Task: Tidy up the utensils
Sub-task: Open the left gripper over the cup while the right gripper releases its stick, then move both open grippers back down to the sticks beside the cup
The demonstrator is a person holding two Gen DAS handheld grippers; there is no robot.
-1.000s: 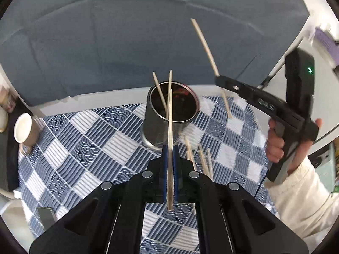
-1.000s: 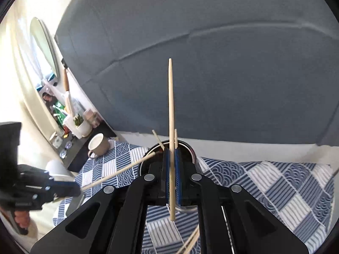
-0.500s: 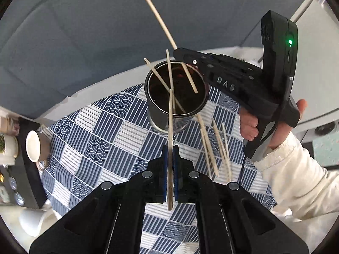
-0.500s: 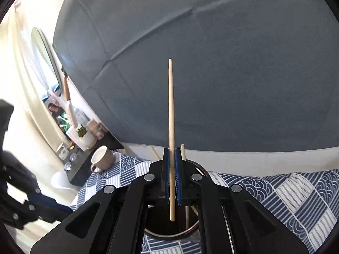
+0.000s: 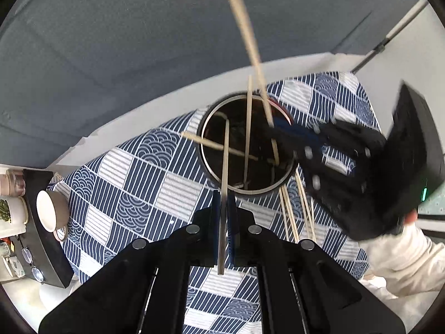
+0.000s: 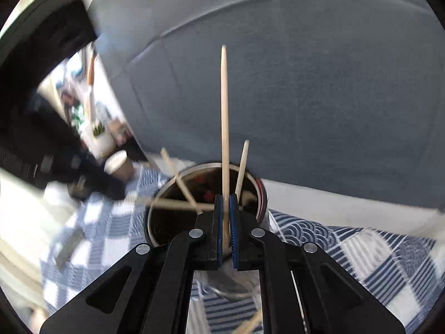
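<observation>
A round metal holder (image 5: 247,144) stands on the blue-and-white checked cloth, with several wooden chopsticks leaning inside it. My left gripper (image 5: 224,203) is shut on a chopstick (image 5: 224,167) whose far end reaches over the holder's near rim. My right gripper (image 6: 225,208) is shut on another chopstick (image 6: 224,105), held upright right above the holder's mouth (image 6: 205,194). The right gripper also shows blurred in the left wrist view (image 5: 281,128), over the holder's right rim. Several loose chopsticks (image 5: 297,211) lie on the cloth beside the holder.
A brown mug (image 5: 51,214) sits on a black stand (image 5: 47,250) at the left edge, with a potted plant and glasses nearby. A grey sofa back (image 5: 139,41) rises behind the table. The checked cloth (image 5: 133,194) covers the table.
Both grippers have moved in toward the holder. The right gripper has dropped with its chopstick onto the holder's mouth. The left chopstick's tip now reaches over the rim.
</observation>
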